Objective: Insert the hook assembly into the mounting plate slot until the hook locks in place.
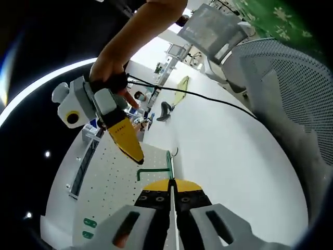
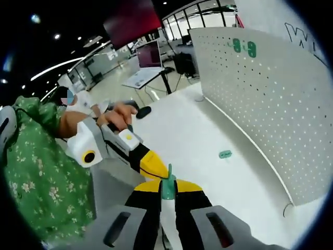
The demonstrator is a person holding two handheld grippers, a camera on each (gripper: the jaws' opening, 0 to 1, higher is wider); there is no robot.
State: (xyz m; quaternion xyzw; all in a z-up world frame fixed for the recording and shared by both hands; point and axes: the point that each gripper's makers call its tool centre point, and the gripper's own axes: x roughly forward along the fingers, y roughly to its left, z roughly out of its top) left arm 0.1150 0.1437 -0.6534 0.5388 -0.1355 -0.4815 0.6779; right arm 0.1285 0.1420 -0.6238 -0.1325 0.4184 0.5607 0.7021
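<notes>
Closed on the green hook point(image 1: 167, 167), left gripper point(image 1: 171, 188) hovers at the pegboard's point(image 1: 112, 182) near edge — transport step. Right gripper point(image 2: 167, 191) pinches another green piece point(image 2: 167, 185). Next: align hook with a slot — then press.

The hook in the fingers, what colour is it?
Green; the hook shows best in the right gripper view.

A white desk point(image 1: 229, 156) holds a black cable point(image 1: 208, 97) that runs across it. A grey mesh chair point(image 1: 291, 88) stands beside the desk. A laptop point(image 2: 149, 53) sits open on another table point(image 2: 139, 78) far back.
</notes>
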